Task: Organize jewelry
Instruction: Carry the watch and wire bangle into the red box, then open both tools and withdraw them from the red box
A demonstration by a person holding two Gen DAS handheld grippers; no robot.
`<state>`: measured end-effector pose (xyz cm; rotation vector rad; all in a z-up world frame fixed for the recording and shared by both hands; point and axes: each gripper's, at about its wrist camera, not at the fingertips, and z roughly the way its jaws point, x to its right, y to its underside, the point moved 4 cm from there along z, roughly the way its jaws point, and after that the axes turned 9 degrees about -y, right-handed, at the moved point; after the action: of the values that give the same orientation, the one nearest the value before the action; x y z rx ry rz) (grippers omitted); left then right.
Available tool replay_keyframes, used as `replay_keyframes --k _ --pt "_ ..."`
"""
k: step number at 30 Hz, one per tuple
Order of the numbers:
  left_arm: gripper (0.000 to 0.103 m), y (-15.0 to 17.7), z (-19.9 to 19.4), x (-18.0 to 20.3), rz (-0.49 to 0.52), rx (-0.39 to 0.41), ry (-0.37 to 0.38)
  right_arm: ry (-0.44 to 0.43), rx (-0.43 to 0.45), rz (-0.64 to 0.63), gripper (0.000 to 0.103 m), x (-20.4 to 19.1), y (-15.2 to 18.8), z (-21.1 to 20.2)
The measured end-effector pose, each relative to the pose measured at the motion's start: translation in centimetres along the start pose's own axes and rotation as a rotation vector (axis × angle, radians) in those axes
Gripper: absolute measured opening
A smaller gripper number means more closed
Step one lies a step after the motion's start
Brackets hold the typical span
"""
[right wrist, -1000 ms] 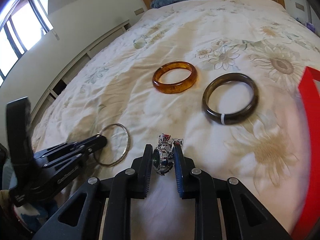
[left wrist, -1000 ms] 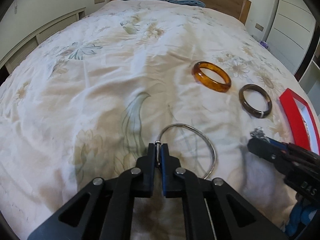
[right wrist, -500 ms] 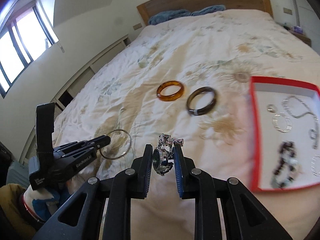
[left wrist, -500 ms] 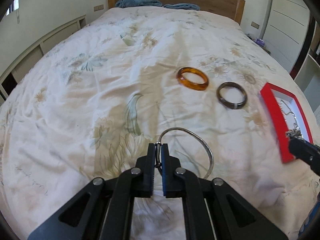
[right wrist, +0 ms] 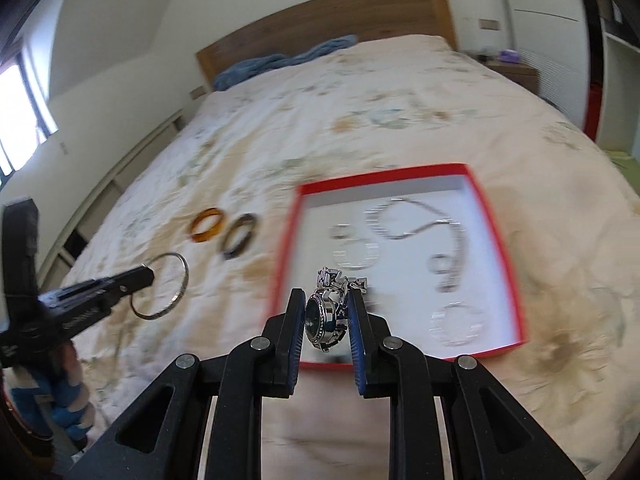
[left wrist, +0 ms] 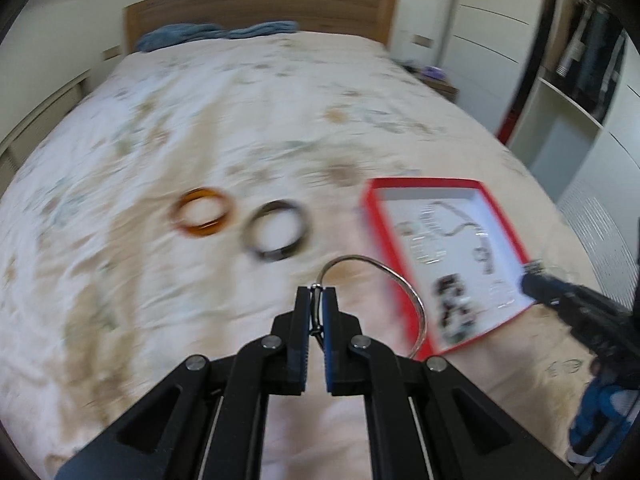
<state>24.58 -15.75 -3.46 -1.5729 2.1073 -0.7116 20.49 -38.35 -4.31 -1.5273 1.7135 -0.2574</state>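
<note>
Here, a thin silver bangle [left wrist: 404,280] pinched at its rim by the left gripper [left wrist: 319,304], jaws nearly closed on the wire, the loop standing out to the right of the fingertips and crossing the near left wall of the red tray [left wrist: 504,216] in the left wrist view. From the right wrist view, same bangle [right wrist: 166,286] at left centre of the frame, clamped in the left gripper [right wrist: 146,276] above the bedspread [right wrist: 360,100]. A silver wristwatch [right wrist: 326,314] gripped by the right gripper [right wrist: 323,312], jaws part-closed on either side of the dark dial, the metal band bunched above the tips, low centre of the frame over the near edge of the red tray [right wrist: 496,240]. In the left wrist view, right gripper [left wrist: 534,284] at the right edge by the tray's near right corner. Inside the tray, blurred: a silver chain [right wrist: 420,220], rings and small silver pieces. On the bedspread left of the tray, side by side and just apart: an amber bangle [right wrist: 208,225] and a dark bangle [right wrist: 239,236]. Beyond, at the top of the frame, blue towels [right wrist: 280,60] against a wooden headboard [right wrist: 328,20].
</note>
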Motion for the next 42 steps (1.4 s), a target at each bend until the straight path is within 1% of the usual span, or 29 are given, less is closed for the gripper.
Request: replay_keyframes --k 3,6,10,15,18,21,24,27,29,32,33,36,40,42 --pt "0.005 -1.5 1.6 4.1 0.045 -0.002 0.038 0.038 -0.016 0.013 0.021 2.8 -0.1 0.4" --pt "0.005 -2.5 4.0 7.3 0.072 -0.030 0.062 0.065 -0.040 0.024 0.021 5.3 -0.2 1.3" --pt "0.005 -3.2 7.6 10.9 0.113 -0.065 0.051 0.074 -0.063 0.036 0.021 7.2 -0.4 3.0" --pt "0.005 -3.2 11.0 11.8 0.116 -0.104 -0.003 0.072 -0.089 0.041 0.021 8.7 -0.6 4.4" --pt "0.005 -2.8 12.4 11.6 0.115 -0.120 -0.037 0.067 -0.103 0.042 0.021 9.0 -0.6 5.1" --pt "0.005 -2.5 13.0 11.4 0.119 -0.128 -0.051 0.075 -0.119 0.027 0.021 9.3 -0.4 5.8" --pt "0.005 -2.3 13.1 11.7 0.141 -0.123 -0.068 0.075 -0.119 0.031 0.021 9.6 -0.5 5.9" --pt "0.006 -2.3 13.1 11.8 0.152 -0.118 -0.082 0.099 -0.132 0.012 0.023 9.3 -0.5 6.0" --pt "0.007 -2.3 13.0 11.7 0.142 -0.126 -0.066 0.112 -0.148 0.004 0.024 9.2 -0.3 6.0" --pt "0.008 -2.4 12.5 11.7 0.134 -0.134 -0.046 0.118 -0.146 0.022 0.031 9.2 -0.2 5.3" --pt "0.008 -2.5 12.1 11.7 0.134 -0.128 -0.042 0.118 -0.140 0.027 0.032 9.1 -0.2 4.8" --pt "0.008 -3.1 9.9 11.5 0.133 -0.101 -0.022 0.123 -0.119 0.031 0.032 8.5 -0.2 2.7" --pt "0.008 -4.0 5.0 10.9 0.125 -0.028 -0.001 0.122 -0.075 0.023 0.032 6.7 -0.5 -0.7" --pt "0.008 -4.0 2.4 10.4 0.122 0.006 -0.010 0.114 -0.047 0.015 0.032 5.3 -0.6 -2.6"
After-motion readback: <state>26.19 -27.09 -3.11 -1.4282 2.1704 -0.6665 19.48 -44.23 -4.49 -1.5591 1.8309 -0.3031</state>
